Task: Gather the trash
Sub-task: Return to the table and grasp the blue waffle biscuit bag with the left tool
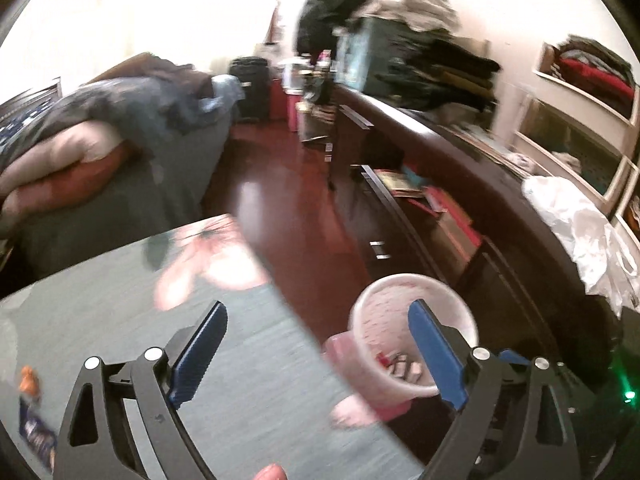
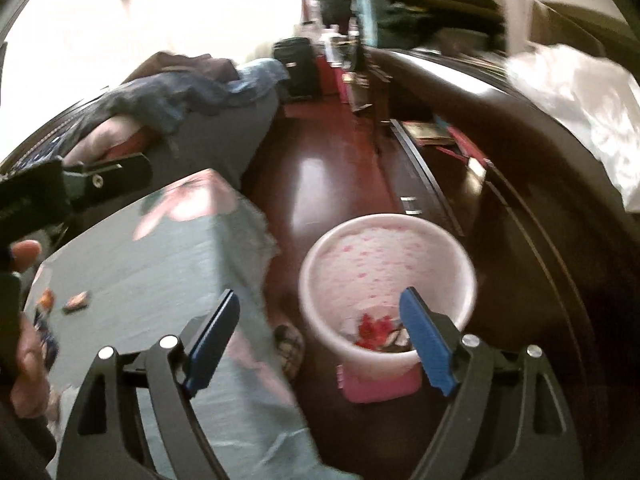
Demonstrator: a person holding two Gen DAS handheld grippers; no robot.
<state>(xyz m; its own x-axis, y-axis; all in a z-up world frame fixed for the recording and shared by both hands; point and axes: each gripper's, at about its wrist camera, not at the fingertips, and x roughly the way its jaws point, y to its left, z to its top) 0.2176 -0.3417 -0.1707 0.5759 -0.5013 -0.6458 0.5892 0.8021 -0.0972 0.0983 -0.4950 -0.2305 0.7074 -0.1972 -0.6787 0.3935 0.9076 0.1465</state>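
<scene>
A white and pink trash bin (image 2: 384,264) stands on the red floor beside the table, with red wrappers (image 2: 370,330) at its bottom. It also shows in the left wrist view (image 1: 400,320). My right gripper (image 2: 320,332) is open and empty, above the table edge and the bin. My left gripper (image 1: 316,344) is open and empty over the grey-green tablecloth (image 1: 240,360). Small wrappers lie on the cloth at the left: an orange one (image 1: 30,380), a blue one (image 1: 36,436), and a small brown piece (image 2: 78,302).
A dark wooden dresser (image 1: 460,168) with open drawers runs along the right, a white plastic bag (image 1: 580,232) on top. A bed with heaped bedding (image 1: 100,128) is at the left. The left gripper's body (image 2: 60,188) shows in the right wrist view.
</scene>
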